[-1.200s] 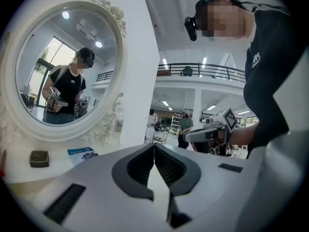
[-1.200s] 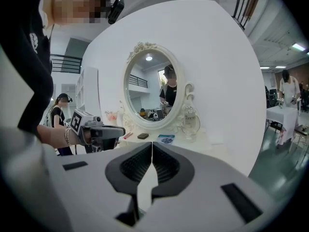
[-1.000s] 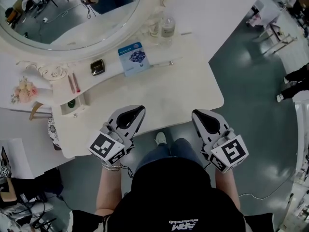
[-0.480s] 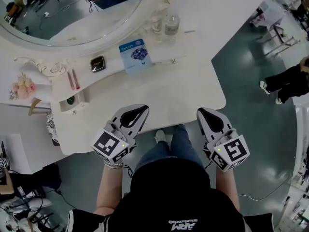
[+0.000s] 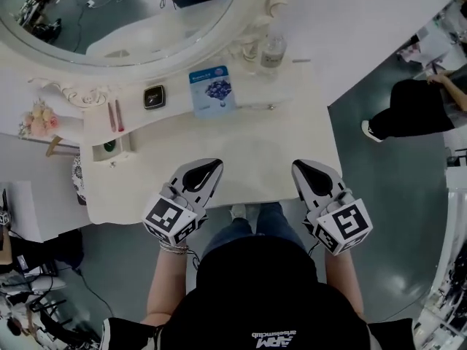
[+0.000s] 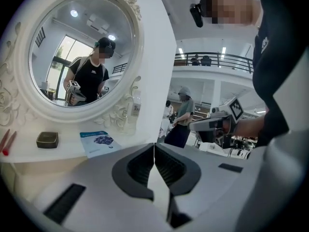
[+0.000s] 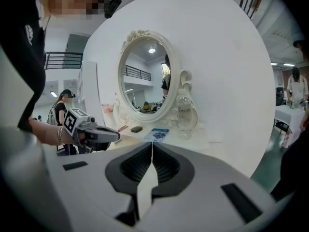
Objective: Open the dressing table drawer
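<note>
Both empty | left gripper (image 6: 154, 148) fingers pressed together | right gripper (image 7: 152, 145) fingers pressed together | near dressing table (image 5: 255, 146) edge

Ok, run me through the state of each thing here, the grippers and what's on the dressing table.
left gripper: shut, empty
right gripper: shut, empty
dressing table: no drawer seen pulled out at the front
clear bottle: upright
blue packet: lying flat
dark case: lying flat
</note>
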`<state>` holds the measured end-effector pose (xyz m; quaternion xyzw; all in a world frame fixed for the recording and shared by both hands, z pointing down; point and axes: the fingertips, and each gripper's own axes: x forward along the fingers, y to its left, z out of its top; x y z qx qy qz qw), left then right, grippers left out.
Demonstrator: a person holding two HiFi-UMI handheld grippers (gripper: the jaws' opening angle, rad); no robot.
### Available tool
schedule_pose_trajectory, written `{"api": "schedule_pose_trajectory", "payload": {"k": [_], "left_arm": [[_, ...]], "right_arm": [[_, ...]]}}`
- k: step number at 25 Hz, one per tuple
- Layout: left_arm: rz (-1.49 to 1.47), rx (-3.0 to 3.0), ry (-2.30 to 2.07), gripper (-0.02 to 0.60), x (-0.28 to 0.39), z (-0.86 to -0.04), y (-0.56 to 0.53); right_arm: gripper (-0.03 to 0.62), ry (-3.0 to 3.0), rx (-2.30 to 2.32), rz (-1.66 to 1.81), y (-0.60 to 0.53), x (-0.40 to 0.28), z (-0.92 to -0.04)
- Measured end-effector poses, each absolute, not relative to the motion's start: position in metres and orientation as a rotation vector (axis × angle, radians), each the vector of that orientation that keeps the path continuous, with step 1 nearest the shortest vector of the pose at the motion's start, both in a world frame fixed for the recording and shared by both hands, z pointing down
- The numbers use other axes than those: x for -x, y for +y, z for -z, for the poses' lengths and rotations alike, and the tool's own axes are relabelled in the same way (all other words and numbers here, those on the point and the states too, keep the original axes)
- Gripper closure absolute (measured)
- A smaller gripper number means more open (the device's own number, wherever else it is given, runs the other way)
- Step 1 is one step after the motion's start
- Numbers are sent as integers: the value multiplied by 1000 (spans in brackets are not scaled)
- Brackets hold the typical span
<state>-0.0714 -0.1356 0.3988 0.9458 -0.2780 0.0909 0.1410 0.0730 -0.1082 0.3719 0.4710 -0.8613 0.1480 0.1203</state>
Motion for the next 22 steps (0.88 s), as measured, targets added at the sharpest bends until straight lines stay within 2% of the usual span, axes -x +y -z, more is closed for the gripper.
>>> {"api": "schedule_pose_trajectory", "payload": {"k": [12,22], "left_arm": [[-143,-2640,-955,563,48,-408,-172],[-239,-2527,-1067,561,37,-449,-192]], "right_arm": [[574,-2570,-1160,-440,-166,-92,-387],[572,-2538,-1032,-517,-204,-102,-438]]}}
